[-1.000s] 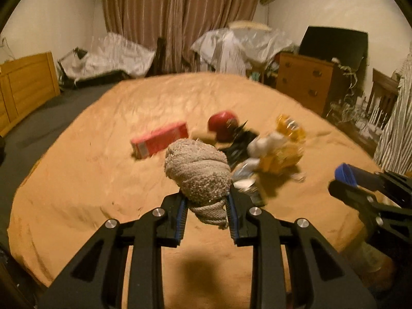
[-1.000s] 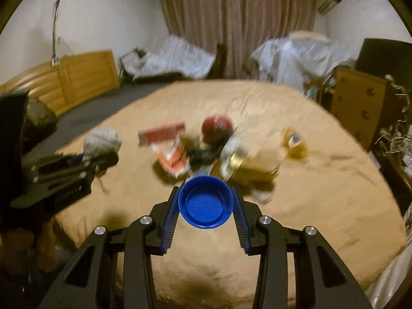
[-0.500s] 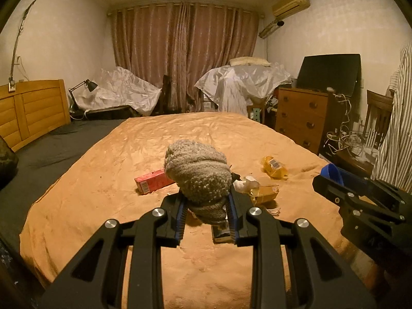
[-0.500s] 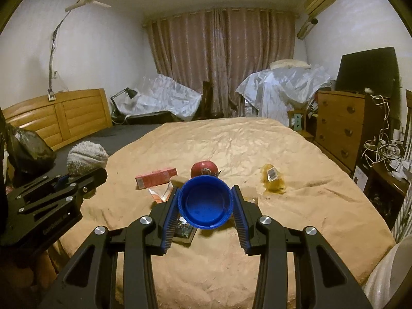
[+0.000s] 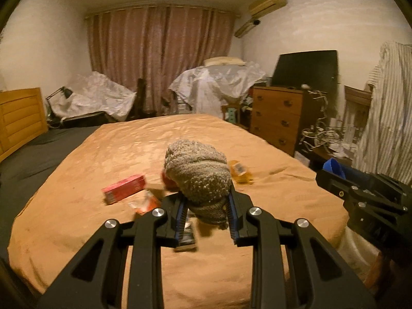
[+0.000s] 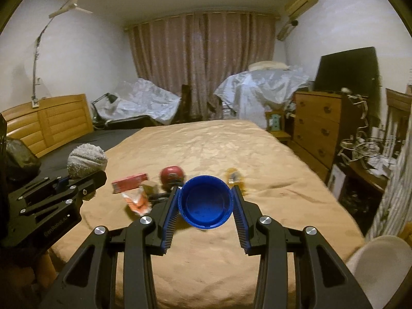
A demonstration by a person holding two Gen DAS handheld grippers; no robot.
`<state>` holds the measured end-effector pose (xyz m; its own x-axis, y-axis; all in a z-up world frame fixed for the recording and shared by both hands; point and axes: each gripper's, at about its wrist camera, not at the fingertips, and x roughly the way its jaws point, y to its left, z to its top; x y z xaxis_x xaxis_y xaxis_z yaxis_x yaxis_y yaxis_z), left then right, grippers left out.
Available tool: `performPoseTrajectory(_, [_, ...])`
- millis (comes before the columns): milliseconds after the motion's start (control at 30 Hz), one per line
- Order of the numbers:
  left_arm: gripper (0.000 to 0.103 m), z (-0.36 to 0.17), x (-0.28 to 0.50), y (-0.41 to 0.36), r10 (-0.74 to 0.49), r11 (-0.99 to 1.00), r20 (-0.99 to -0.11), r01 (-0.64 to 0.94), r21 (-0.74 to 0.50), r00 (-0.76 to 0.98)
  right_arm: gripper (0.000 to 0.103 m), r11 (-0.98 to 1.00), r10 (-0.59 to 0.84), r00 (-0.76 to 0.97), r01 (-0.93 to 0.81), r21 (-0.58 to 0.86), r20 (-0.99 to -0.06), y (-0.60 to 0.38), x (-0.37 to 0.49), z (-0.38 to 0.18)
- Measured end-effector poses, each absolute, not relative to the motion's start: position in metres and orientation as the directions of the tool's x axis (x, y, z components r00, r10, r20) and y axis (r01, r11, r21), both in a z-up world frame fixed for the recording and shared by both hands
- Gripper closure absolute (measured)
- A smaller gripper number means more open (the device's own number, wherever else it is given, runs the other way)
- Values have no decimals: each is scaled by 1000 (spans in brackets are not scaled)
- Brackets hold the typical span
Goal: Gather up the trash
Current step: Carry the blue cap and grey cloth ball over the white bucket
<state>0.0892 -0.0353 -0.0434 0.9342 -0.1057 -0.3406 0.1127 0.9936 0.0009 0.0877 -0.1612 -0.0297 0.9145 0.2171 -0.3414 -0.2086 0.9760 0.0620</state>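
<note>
My left gripper (image 5: 206,219) is shut on a balled grey woolly sock (image 5: 197,175), held above the near end of the bed; it also shows in the right wrist view (image 6: 86,161). My right gripper (image 6: 206,211) is shut on a round blue cap (image 6: 205,201), open side facing the camera. On the orange bedspread (image 6: 206,141) lie a red carton (image 6: 130,181), a red round object (image 6: 172,174), a yellow wrapper (image 6: 235,177) and an orange-white packet (image 6: 136,200). A dark flat item (image 5: 186,234) lies under the left fingers.
A wooden dresser (image 6: 319,126) with a dark screen (image 6: 345,69) stands right of the bed. Tangled cables (image 6: 360,146) lie beyond it. A white rounded object (image 6: 381,265) is at lower right. A black bag (image 6: 18,159) sits far left by the wooden headboard (image 6: 51,123).
Both grippers have lifted and pulled back from the trash pile, tilting up from the bedspread to the whole room. Each keeps its hold: sock in the left, cap in the right.
</note>
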Motion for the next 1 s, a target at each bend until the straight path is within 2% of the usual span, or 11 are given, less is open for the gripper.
performPoseTrajectory(667, [77, -44, 94, -205, -435, 879, -389, 477, 12, 812, 62, 992, -107, 917, 122, 15, -384, -368, 11, -6])
performPoseTrajectory(800, [77, -46, 84, -244, -502, 831, -410, 557, 17, 761, 62, 979, -182, 887, 204, 5, -425, -421, -12, -9])
performPoseTrajectory(1000, [76, -60, 82, -305, -585, 727, -516, 687, 8, 625, 62, 970, -210, 810, 242, -15, -548, -490, -24, -26])
